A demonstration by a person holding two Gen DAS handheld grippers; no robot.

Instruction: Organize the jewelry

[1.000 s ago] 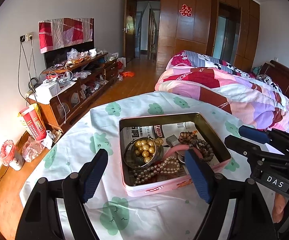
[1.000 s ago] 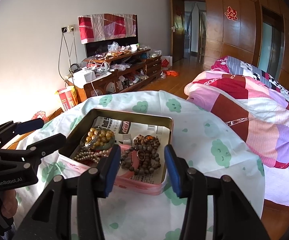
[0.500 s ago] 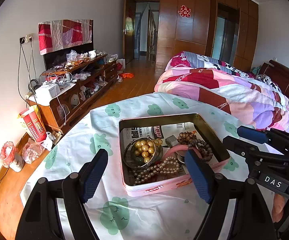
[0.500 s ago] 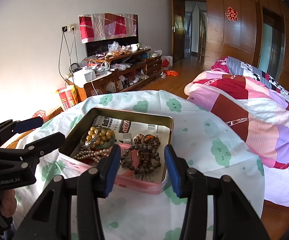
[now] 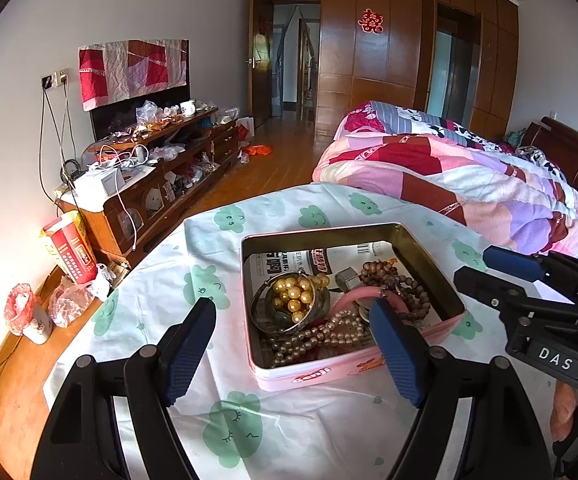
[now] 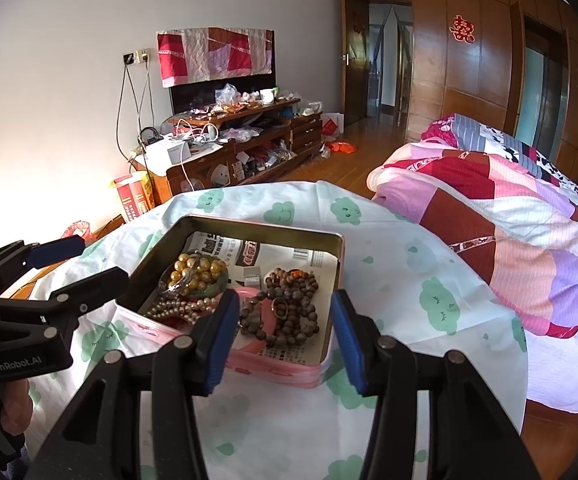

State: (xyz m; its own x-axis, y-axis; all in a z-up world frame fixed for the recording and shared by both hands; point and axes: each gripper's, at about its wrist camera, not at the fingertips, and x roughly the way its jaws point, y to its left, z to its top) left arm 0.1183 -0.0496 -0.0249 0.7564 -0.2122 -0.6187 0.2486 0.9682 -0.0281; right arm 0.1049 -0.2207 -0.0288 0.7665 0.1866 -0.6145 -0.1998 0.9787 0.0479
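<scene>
1. Left wrist view: the left gripper (image 5: 293, 350) hovers above the cloud-print tablecloth (image 5: 225, 408) with its blue pads spread wide and nothing between them.
2. Ahead of it sits the pink tin (image 5: 353, 364), open-topped and lined with newspaper (image 5: 285, 260).
3. Inside the tin, a silver bangle (image 5: 261, 312) rings a cluster of gold beads (image 5: 295, 292); a pale pearl strand (image 5: 321, 334) lies along the near wall, and a dark wooden bead string (image 5: 405, 286) fills the right side beside a pink bangle (image 5: 353, 298).
4. The right gripper (image 5: 485, 266) enters from the right edge, just past the tin's right wall, its fingers apart and empty.
5. Right wrist view: the right gripper (image 6: 283, 336) hangs over the tin's (image 6: 273, 364) near edge, pads spread moderately wide, gripping nothing.
6. Between the pads show the wooden bead string (image 6: 293, 300) and part of the pink bangle (image 6: 255, 344); the gold beads (image 6: 197, 270) and pearl strand (image 6: 181, 308) lie to the left.
7. The left gripper (image 6: 85, 258) reaches in from the left, fingers parted, beside the tin's left wall.
8. A quilted bed (image 6: 509, 232) stands beyond the table.
</scene>
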